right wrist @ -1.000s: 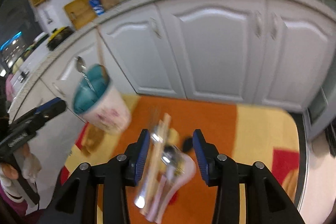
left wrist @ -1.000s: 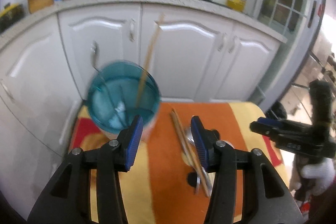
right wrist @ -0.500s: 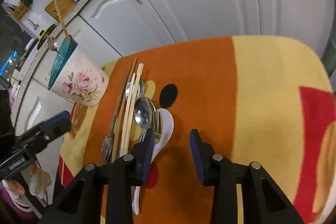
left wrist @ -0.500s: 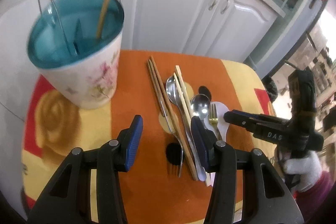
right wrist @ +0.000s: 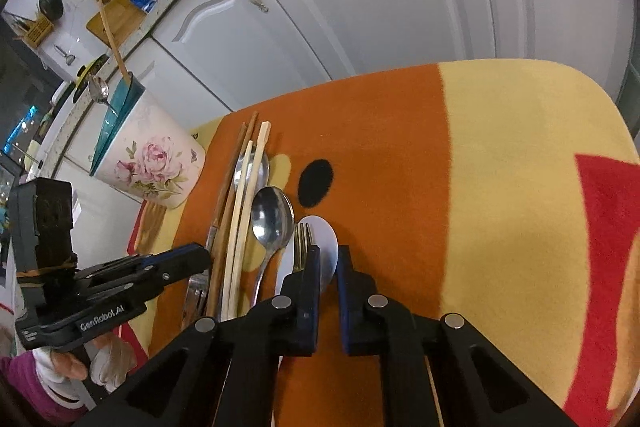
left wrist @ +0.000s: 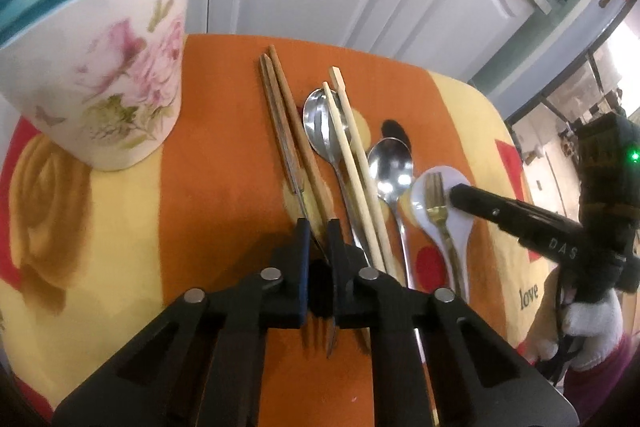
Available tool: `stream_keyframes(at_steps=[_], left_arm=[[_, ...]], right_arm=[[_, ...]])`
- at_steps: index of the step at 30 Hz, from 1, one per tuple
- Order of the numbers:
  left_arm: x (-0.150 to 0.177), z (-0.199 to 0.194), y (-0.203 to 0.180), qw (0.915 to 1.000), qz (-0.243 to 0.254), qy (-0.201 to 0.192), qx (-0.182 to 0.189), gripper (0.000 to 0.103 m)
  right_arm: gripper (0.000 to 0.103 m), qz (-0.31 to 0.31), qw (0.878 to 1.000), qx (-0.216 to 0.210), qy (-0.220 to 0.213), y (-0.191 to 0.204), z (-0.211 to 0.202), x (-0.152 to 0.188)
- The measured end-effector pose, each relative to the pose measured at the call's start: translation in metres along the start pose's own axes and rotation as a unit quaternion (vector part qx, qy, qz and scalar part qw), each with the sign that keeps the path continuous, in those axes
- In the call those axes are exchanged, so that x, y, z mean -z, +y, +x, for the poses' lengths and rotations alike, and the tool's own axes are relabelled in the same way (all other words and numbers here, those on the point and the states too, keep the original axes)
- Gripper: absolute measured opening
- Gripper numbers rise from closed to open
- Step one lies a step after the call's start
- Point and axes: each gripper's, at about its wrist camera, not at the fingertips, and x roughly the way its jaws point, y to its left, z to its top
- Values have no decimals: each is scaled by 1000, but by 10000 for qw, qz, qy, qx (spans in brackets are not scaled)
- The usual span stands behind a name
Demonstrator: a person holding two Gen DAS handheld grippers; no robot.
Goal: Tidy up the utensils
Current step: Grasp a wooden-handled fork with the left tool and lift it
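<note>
Utensils lie in a row on the orange cloth: dark wooden chopsticks (left wrist: 286, 123), pale chopsticks (left wrist: 352, 143), two steel spoons (left wrist: 390, 167), a gold fork (left wrist: 438, 211) on a white ceramic spoon (left wrist: 456, 211), and a steel fork (left wrist: 316, 339) under my left gripper. My left gripper (left wrist: 318, 227) is closed narrow around the steel fork's handle and a dark chopstick. My right gripper (right wrist: 328, 255) is closed on the white spoon (right wrist: 324, 247), beside the gold fork (right wrist: 302, 243). The floral cup (left wrist: 100, 67) with a teal inside holds a spoon and a chopstick (right wrist: 114, 43).
The cloth-covered table (right wrist: 500, 187) ends close to white cabinet doors (right wrist: 380, 7) behind. The cup (right wrist: 148, 163) stands at the cloth's left. A counter with pans and a cutting board (right wrist: 120, 11) is above.
Both grippers dropped from above to the utensil row and closed: the left around the steel fork handle, the right onto the white spoon.
</note>
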Motion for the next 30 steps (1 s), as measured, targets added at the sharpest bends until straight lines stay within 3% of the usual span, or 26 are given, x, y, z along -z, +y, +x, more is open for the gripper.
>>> stream_keyframes(at_steps=[10,14,17,19,21,26,27,30], left_arm=[[44,-31,9,9993,284,244,78,2],[40,-42,10,9999,87,14,114,2],[29,-44,7,9998,-11,-73,188,11],[19,-40,3,9998,-21,-119,184,27],[12,-30,1,9998,-43,-82,162,30],[8,-3,-4,9997,14,237,98,29],[9,1,-4,9995,41,300,59,20],[14,-1,-2,9994,24,304,143,20]], right_arm=[[6,120,9998,-135,70,-12,-16,16],[6,202,9996,-166,84,-14,-16,18],[6,239,9994,-215,85,-13,-17,17],[6,180,9996,-200,104,-10,-17,16],[6,179,9996,-189,128,-10,-16,16],[6,227,9995,-165,173,-11,-13,15],[6,224,9994,-166,188,-12,-13,15],[6,231,9993,-218,219,-13,-13,16]])
